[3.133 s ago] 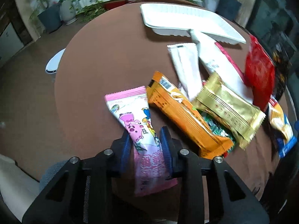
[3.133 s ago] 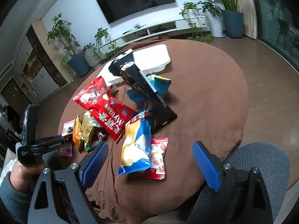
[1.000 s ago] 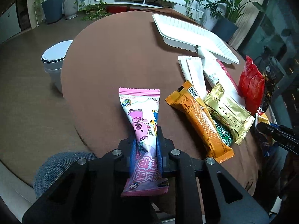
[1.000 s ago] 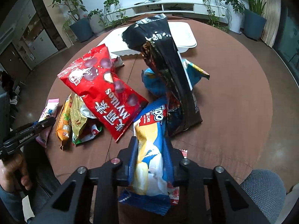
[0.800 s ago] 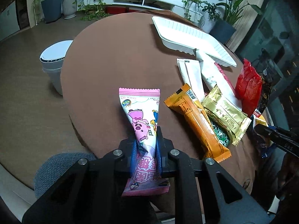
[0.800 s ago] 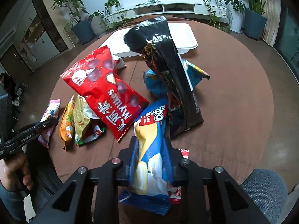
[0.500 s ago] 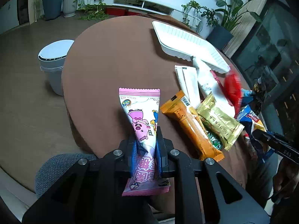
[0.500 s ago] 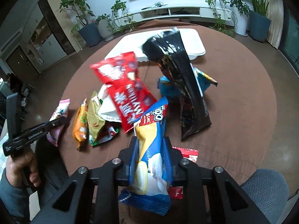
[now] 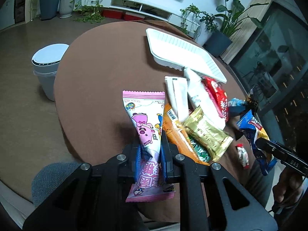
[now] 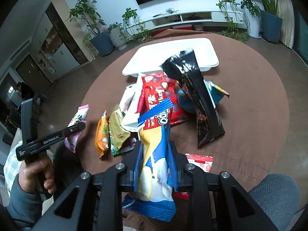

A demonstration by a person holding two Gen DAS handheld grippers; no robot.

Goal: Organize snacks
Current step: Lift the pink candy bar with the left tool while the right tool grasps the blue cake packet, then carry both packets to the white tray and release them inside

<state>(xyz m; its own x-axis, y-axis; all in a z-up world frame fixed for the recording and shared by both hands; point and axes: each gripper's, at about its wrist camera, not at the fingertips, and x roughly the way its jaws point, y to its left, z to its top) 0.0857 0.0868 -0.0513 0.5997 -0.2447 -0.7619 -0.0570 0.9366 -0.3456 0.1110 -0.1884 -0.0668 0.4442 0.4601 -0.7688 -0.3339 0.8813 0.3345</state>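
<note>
My left gripper (image 9: 150, 152) is shut on a pink cartoon snack packet (image 9: 146, 115), held up off the brown round table (image 9: 100, 73). My right gripper (image 10: 154, 154) is shut on a blue and yellow snack bag (image 10: 154, 134), also lifted. Between them lies a pile of snacks: an orange bar (image 10: 102, 134), a gold packet (image 9: 206, 132), white packets (image 9: 179, 94), a red bag (image 10: 159, 94) and a tall black bag (image 10: 198, 100). A white tray (image 10: 173, 57) sits at the table's far side. The left gripper also shows in the right wrist view at the left (image 10: 77, 127).
A small red packet (image 10: 200, 161) lies near the table's front edge. A grey bin (image 9: 48, 65) stands on the floor left of the table. Grey chair seats (image 10: 275, 192) are near the front. Potted plants (image 10: 100, 38) and a TV bench line the far wall.
Three seconds ago both grippers stood open; they now grip their packets. Over the last second the right gripper rose with the blue bag and the red bag slid back toward the tray.
</note>
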